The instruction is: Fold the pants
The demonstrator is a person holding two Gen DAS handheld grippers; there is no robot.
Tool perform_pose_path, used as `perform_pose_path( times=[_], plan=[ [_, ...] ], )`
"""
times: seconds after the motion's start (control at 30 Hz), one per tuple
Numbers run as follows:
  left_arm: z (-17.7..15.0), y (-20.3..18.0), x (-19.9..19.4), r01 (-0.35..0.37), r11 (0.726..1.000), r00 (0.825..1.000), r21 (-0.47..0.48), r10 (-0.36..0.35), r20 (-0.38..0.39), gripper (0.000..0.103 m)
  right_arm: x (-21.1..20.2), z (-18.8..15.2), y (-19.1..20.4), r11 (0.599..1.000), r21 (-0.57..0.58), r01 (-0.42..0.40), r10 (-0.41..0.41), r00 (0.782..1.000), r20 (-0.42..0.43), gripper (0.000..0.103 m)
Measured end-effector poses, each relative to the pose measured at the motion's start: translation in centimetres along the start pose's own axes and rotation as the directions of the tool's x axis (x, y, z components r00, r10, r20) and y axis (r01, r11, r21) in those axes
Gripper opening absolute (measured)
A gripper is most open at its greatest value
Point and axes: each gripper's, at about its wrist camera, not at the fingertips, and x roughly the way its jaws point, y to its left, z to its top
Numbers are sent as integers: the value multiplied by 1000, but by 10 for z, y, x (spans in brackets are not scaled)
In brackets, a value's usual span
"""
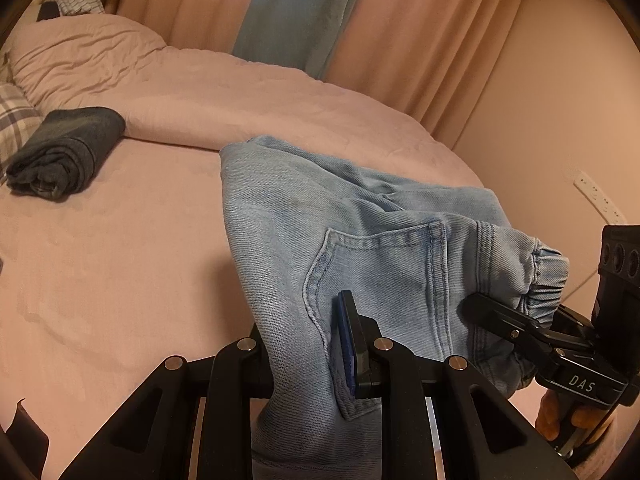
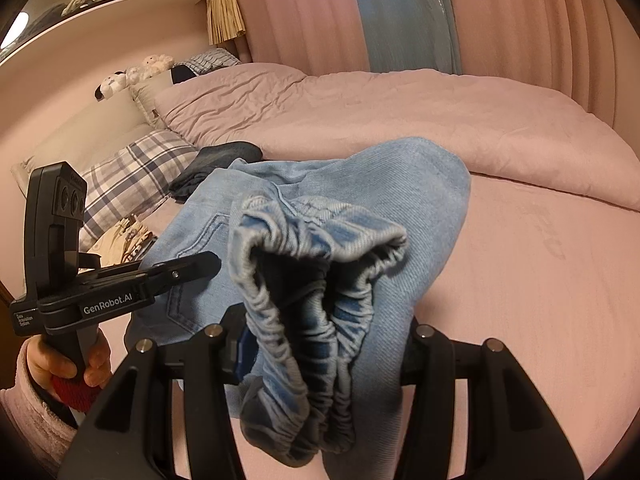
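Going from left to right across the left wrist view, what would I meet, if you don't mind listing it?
Plaid pillow → folded dark garment → light blue jeans, clamped in the left gripper → right gripper gripping the waistband → wall power strip.

The right claw (image 1: 476, 308) has "DAS" in white letters on its black body. The left claw (image 2: 208, 262) has "GenRobot.AI" on its side. A small label beside it is too tiny to read.

A dark folded garment (image 1: 66, 152) lies on the pink bed (image 1: 120, 260), beside a checked pillow (image 2: 132, 176). Pink curtains (image 2: 288, 12) hang behind.
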Motion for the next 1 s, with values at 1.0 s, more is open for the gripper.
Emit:
perform_pose_path(
  times=[1.0],
  plan=[
    [21,23,110,-74,997,988,-5,73,-135,20,110,16,-49,992,120,21,-10,995,-98,51]
  ],
)
